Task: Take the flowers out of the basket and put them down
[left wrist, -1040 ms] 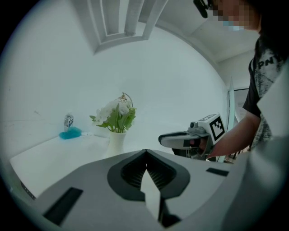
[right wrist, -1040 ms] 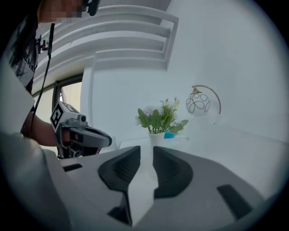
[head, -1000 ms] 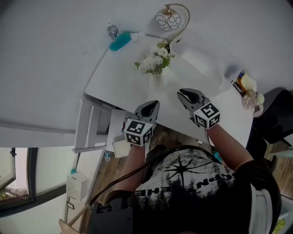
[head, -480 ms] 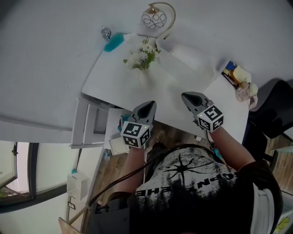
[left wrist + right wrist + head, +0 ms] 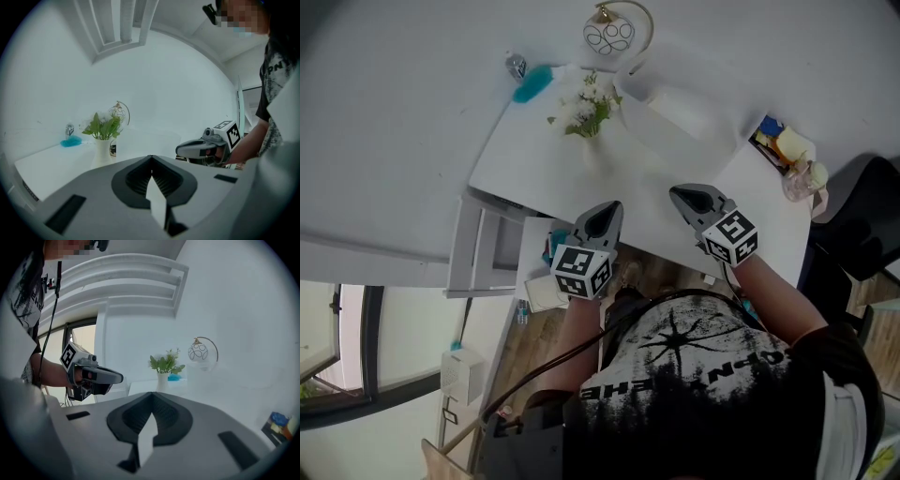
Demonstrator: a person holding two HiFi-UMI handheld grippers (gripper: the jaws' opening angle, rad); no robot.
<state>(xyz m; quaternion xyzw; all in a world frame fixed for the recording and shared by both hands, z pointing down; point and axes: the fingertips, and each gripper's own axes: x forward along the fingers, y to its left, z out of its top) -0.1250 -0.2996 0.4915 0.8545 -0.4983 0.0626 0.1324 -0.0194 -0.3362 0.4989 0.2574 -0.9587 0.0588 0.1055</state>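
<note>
White flowers with green leaves [image 5: 584, 105] stand in a white vase [image 5: 592, 152] at the back of the white table [image 5: 534, 150]; they also show in the left gripper view [image 5: 104, 125] and the right gripper view [image 5: 165, 363]. A white basket [image 5: 675, 111] sits to the right of the vase. My left gripper [image 5: 609, 208] and my right gripper [image 5: 680, 195] hover side by side over the table's front edge, well short of the vase. Both are shut with nothing between the jaws [image 5: 151, 159] [image 5: 151, 397].
A round lamp on a brass arc [image 5: 611, 33] stands behind the flowers. A teal brush [image 5: 530, 84] lies at the back left, and small coloured items [image 5: 787, 150] at the right corner. White drawers [image 5: 483, 258] sit under the table's left side, and a dark chair [image 5: 858, 234] stands at the right.
Both grippers have drawn back from the vase toward the table's front edge, so the flowers now sit farther from them. The head view has shifted slightly.
</note>
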